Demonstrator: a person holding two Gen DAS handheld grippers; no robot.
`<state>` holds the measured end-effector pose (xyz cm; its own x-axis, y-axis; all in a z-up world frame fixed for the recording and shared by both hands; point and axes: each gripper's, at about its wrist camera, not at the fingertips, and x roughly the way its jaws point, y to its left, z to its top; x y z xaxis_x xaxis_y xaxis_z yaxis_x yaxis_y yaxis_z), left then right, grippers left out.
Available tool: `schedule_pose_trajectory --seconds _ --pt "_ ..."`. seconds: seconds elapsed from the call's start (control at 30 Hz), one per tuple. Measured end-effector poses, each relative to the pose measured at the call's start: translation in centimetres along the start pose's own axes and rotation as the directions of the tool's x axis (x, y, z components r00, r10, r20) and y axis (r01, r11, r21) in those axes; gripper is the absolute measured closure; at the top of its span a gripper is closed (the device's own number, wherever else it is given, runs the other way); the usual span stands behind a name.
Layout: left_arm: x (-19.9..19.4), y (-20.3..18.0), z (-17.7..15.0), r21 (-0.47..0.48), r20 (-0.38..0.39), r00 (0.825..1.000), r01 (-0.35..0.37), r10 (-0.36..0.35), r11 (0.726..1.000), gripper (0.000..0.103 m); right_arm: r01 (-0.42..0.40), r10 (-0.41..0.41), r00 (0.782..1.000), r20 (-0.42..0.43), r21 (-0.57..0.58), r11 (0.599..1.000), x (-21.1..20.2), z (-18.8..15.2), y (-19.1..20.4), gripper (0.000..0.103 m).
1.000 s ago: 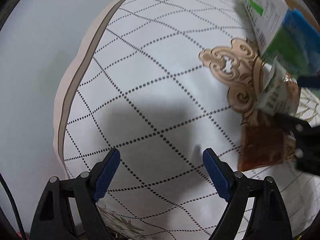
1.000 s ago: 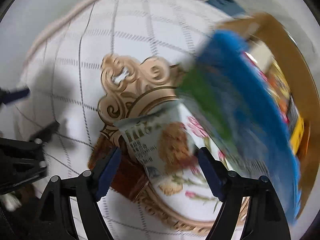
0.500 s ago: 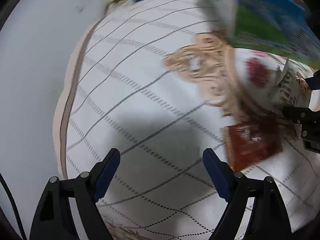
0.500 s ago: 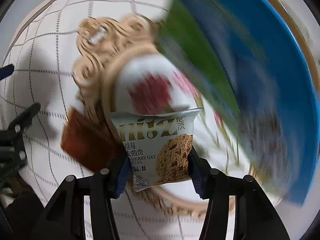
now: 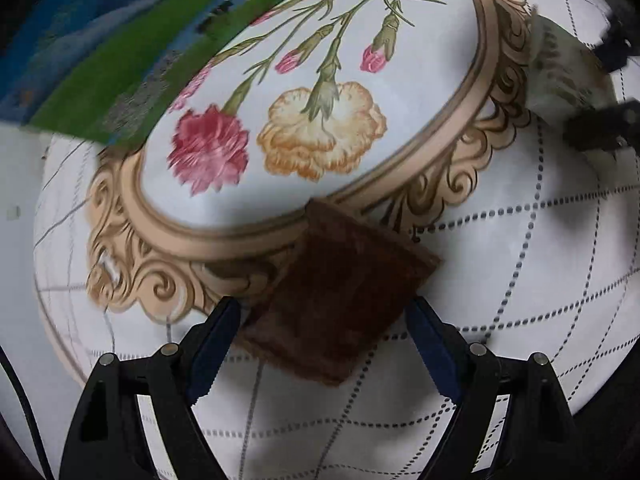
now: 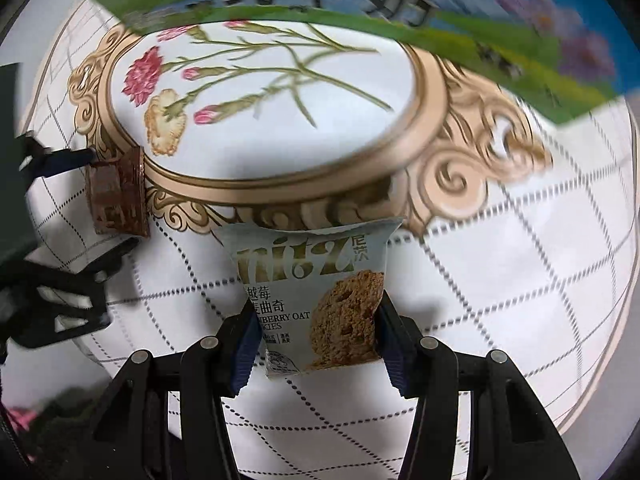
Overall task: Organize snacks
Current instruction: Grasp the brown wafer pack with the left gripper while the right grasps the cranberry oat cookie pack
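Observation:
A brown snack packet [image 5: 336, 300] lies on the patterned cloth, between the fingers of my left gripper [image 5: 324, 344], which is open around it. It also shows at the left of the right wrist view [image 6: 116, 196]. My right gripper [image 6: 316, 340] is shut on a pale oat cookie packet [image 6: 316, 292] and holds it over the cloth. That packet shows blurred at the upper right of the left wrist view [image 5: 560, 68].
A white cloth [image 5: 520, 248] with dotted diamonds and a gold-framed flower medallion [image 6: 260, 92] covers the round table. A large blue and green milk box [image 6: 360, 4] stands at the far side, also visible in the left wrist view [image 5: 104, 68].
My left gripper has moved right and forward until the brown packet sits between its fingers. My right gripper has shut on the cookie packet and drawn it back from the medallion.

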<state>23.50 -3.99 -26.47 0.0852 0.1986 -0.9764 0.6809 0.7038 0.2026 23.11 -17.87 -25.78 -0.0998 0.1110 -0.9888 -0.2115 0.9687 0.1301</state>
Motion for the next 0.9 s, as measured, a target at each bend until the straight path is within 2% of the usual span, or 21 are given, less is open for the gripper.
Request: schedule_pose_trajectory --seconds 0.03,0.1,0.13,0.17,0.2,0.23,0.27,0.3,0.37,0.4,0.43,0.47,0.5,0.6,0.63,0.67,0.7,0.73,0.8,0.87,0.9 --pt "-0.2 0.2 0.2 -0.013 0.006 1.000 0.017 -0.017 1.000 0.019 -0.012 0.012 1.000 0.006 0.018 1.000 0.2 -0.7 -0.6 0.047" --pt "-0.7 1.1 0.7 -0.079 0.009 0.998 0.063 -0.062 0.995 0.035 -0.044 0.042 0.999 0.025 0.065 0.997 0.1 -1.1 -2.1 0.047" --pt "-0.8 1.7 0.8 -0.144 0.007 0.997 0.078 -0.078 0.987 0.036 -0.067 0.063 0.997 0.040 0.100 0.993 0.0 -1.1 -2.8 0.047" --pt "-0.8 2.5 0.8 -0.220 -0.007 0.996 0.089 -0.093 0.971 0.037 -0.090 0.083 0.995 0.055 0.133 0.987 -0.2 -1.1 -3.7 0.047" --pt "-0.6 3.5 0.7 -0.318 -0.026 0.992 0.106 -0.121 0.942 0.037 -0.121 0.110 0.991 0.072 0.175 0.977 -0.3 -1.2 -4.8 0.047" --pt "-0.4 4.8 0.2 -0.441 -0.030 0.984 0.146 -0.177 0.886 0.037 -0.151 0.135 0.987 0.086 0.212 0.965 -0.5 -1.3 -5.9 0.047" --pt "-0.2 5.7 -0.1 -0.520 -0.016 0.974 0.185 -0.226 0.834 0.037 -0.182 0.161 0.982 0.099 0.249 0.951 -0.6 -1.3 -7.0 0.046" --pt "0.1 7.0 -0.8 -0.622 0.016 0.957 0.237 -0.290 0.746 0.037 -0.208 0.184 0.977 0.110 0.280 0.937 -0.6 -1.5 -7.9 0.046" --pt "0.6 8.8 -2.2 -0.749 0.093 0.918 0.320 -0.386 0.580 0.037 -0.245 0.217 0.969 0.120 0.313 0.918 -0.8 -1.6 -9.3 0.042" --pt "0.9 9.2 -2.6 -0.773 0.122 0.895 0.357 -0.429 0.525 0.034 -0.260 0.233 0.965 0.122 0.319 0.911 -0.6 -1.8 -9.8 0.041" --pt "1.2 9.5 -2.8 -0.784 0.138 0.878 0.380 -0.459 0.490 0.032 -0.263 0.236 0.964 0.120 0.321 0.910 -0.7 -1.7 -10.4 0.036" --pt "1.3 9.4 -2.9 -0.785 0.149 0.866 0.397 -0.477 0.476 0.030 -0.257 0.231 0.966 0.117 0.320 0.912 -0.7 -1.4 -10.3 0.028" --pt "1.5 9.4 -2.8 -0.772 0.146 0.865 0.403 -0.480 0.491 0.028 -0.248 0.221 0.968 0.117 0.314 0.917 -0.8 -1.2 -10.6 0.026" --pt "1.6 8.3 -1.3 -0.698 0.076 0.884 0.378 -0.461 0.608 0.028 -0.212 0.188 0.976 0.112 0.279 0.937 -2.1 1.1 -7.5 0.025" --pt "2.1 8.3 -1.1 -0.676 0.056 0.895 0.360 -0.441 0.643 0.028 -0.199 0.176 0.978 0.108 0.268 0.943 -2.1 0.7 -6.7 0.025" --pt "1.7 7.4 -0.1 -0.649 0.038 0.914 0.330 -0.404 0.686 0.028 -0.182 0.161 0.982 0.104 0.255 0.950 -2.2 0.9 -6.4 0.025" --pt "1.5 6.9 0.1 -0.631 0.031 0.929 0.304 -0.368 0.714 0.028 -0.167 0.147 0.984 0.101 0.243 0.956 -2.1 1.2 -5.9 0.025" --pt "0.9 6.2 1.1 -0.623 0.030 0.942 0.278 -0.333 0.731 0.028 -0.149 0.129 0.987 0.098 0.232 0.961 -2.1 1.3 -5.4 0.025" --pt "0.2 5.4 1.5 -0.628 0.039 0.963 0.232 -0.268 0.743 0.046 -0.117 0.095 0.990 0.106 0.223 0.968 -2.1 1.3 -4.6 0.027" --pt "-0.7 4.4 2.0 -0.652 0.057 0.965 0.230 -0.256 0.723 0.049 -0.070 0.045 0.992 0.122 0.209 0.975 -2.2 0.9 -3.8 0.045" --pt "-1.4 3.4 2.3 -0.662 0.067 0.962 0.240 -0.263 0.710 0.049 -0.071 0.043 0.990 0.136 0.206 0.976 -2.3 0.6 -3.6 0.046"
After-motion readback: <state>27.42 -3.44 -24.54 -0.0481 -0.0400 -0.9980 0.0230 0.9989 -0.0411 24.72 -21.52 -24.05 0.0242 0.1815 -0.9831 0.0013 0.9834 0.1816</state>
